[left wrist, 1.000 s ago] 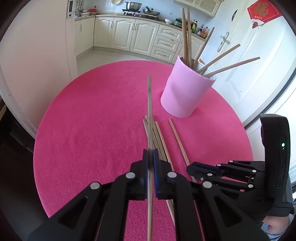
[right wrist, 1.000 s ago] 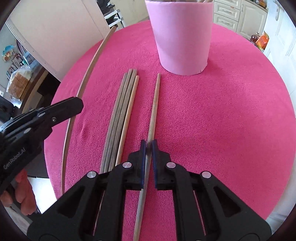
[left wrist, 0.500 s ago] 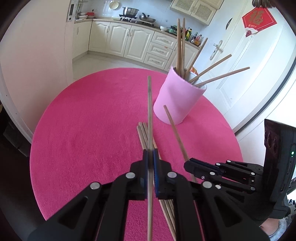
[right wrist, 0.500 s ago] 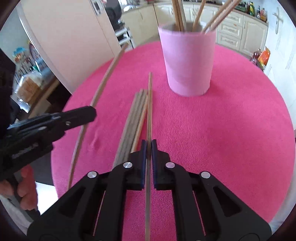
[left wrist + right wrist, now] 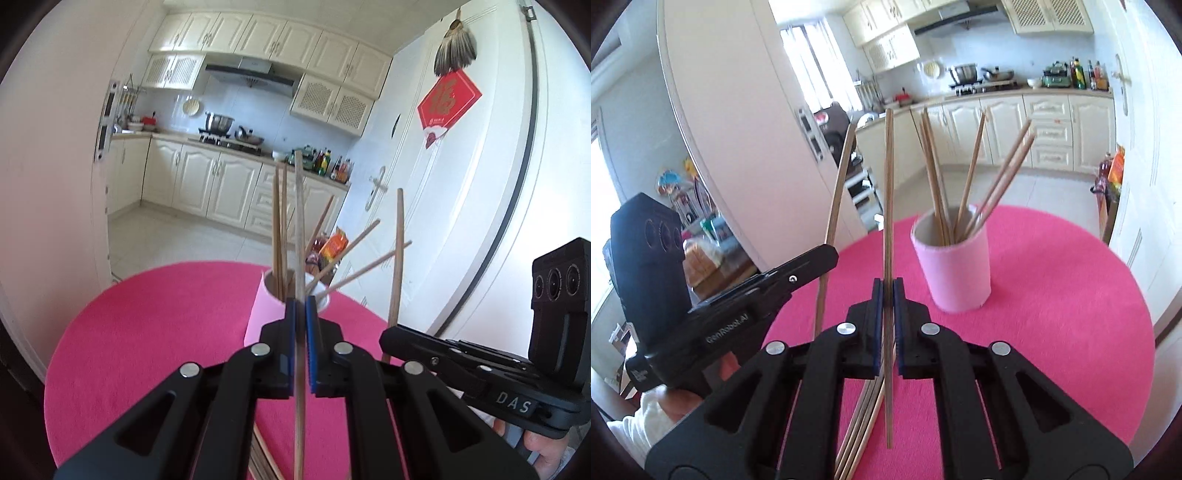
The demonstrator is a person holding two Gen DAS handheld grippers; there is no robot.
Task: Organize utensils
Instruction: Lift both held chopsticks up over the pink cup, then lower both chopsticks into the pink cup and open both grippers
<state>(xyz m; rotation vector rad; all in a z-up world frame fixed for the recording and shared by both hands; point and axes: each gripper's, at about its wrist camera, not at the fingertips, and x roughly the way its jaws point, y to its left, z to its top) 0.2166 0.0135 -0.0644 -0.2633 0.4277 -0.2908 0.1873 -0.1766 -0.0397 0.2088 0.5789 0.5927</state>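
At the bottom middle, the left gripper (image 5: 300,343) is pinching one chopstick (image 5: 298,221), and the right gripper (image 5: 885,325) is pinching another (image 5: 888,184). They look thin, stiff, light and slippery, so squeezing near the middle is best. Further up, the pink cup (image 5: 956,273) is waiting.

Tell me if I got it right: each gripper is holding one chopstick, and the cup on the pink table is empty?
Not quite. The pink cup already has several chopsticks standing in it, as the right wrist view shows. The rest is right: the left gripper and the right gripper each hold one chopstick.
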